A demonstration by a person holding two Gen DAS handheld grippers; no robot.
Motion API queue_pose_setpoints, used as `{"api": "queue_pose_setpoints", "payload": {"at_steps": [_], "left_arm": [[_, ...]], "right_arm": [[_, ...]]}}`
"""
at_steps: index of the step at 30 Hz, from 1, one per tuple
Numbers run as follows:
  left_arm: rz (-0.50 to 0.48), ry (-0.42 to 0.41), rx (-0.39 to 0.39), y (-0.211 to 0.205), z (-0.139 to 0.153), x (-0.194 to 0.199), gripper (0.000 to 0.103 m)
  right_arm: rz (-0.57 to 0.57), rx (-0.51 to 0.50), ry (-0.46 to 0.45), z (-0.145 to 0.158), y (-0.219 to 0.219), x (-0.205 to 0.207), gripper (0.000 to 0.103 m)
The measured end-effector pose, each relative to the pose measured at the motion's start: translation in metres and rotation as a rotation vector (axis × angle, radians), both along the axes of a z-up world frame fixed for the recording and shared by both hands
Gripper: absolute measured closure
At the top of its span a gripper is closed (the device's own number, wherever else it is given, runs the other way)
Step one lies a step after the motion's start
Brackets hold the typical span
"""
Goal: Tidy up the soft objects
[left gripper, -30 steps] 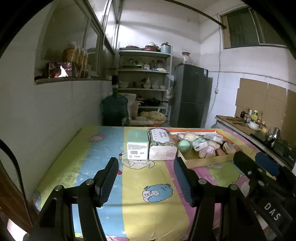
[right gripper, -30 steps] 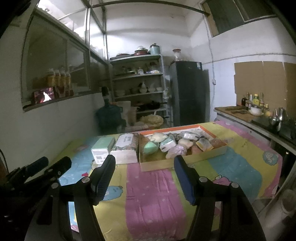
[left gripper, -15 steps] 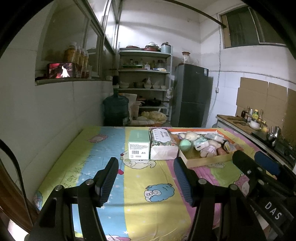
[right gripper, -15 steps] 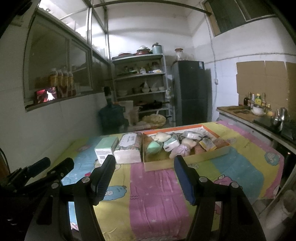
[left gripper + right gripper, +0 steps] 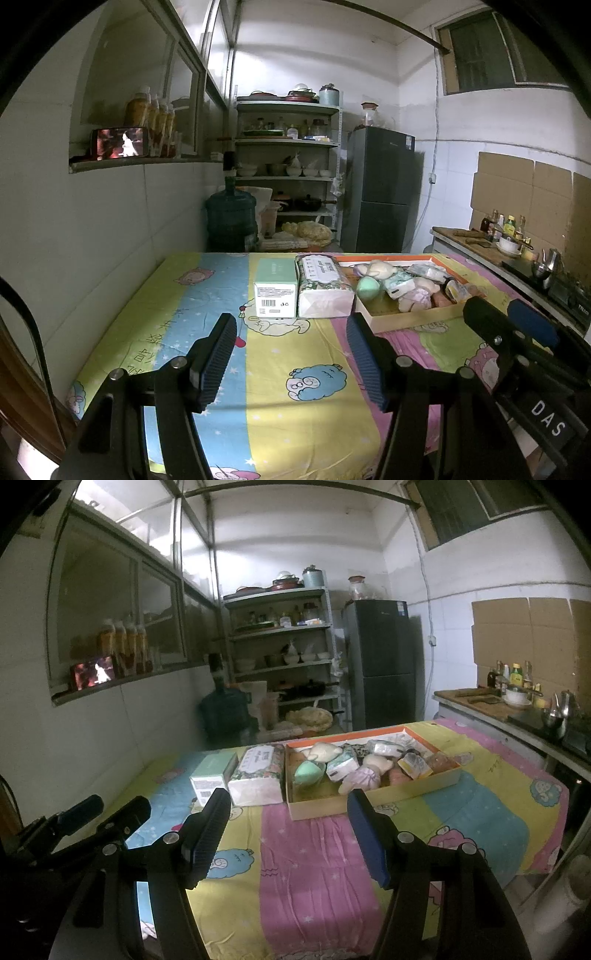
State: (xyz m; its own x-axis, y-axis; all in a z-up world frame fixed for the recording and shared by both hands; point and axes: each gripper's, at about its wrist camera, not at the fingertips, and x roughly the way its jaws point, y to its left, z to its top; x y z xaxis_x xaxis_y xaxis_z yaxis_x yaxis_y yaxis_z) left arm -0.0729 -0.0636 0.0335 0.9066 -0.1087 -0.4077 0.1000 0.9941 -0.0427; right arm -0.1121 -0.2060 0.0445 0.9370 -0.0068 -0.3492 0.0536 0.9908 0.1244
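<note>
A shallow cardboard tray [image 5: 413, 319] [image 5: 417, 790] with an orange rim sits far back on the table, filled with several soft items: a green sponge [image 5: 369, 287] [image 5: 309, 771], tissue packs [image 5: 341, 765], a cream plush [image 5: 380, 268] and a pink soft toy [image 5: 360, 778]. To its left stand a floral tissue pack [image 5: 323, 291] [image 5: 258, 775] and a mint green box [image 5: 276, 291] [image 5: 212, 773]. My left gripper [image 5: 291, 363] hovers open over the near tablecloth, nothing between its fingers. Open as well, my right gripper [image 5: 286, 840] hangs short of the tray's near wall; its dark frame [image 5: 517, 347] shows in the left wrist view.
A cartoon-print cloth [image 5: 303, 369] covers the table. A tiled wall runs along the left with a ledge holding a lit phone [image 5: 122, 142]. Behind the table are a water jug [image 5: 231, 221], shelves [image 5: 288, 162] and a dark fridge [image 5: 384, 192]. A counter [image 5: 517, 709] with bottles is at right.
</note>
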Motion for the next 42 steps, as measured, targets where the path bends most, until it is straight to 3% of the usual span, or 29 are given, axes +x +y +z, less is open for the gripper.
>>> {"api": "queue_pose_setpoints", "payload": {"at_steps": [42], "left_arm": [[0.023,0.004,-0.004,0.008,-0.001,0.001,0.041]], "right_arm": [[0.014,0.005,-0.001,-0.001,0.01,0.003,0.035]]}}
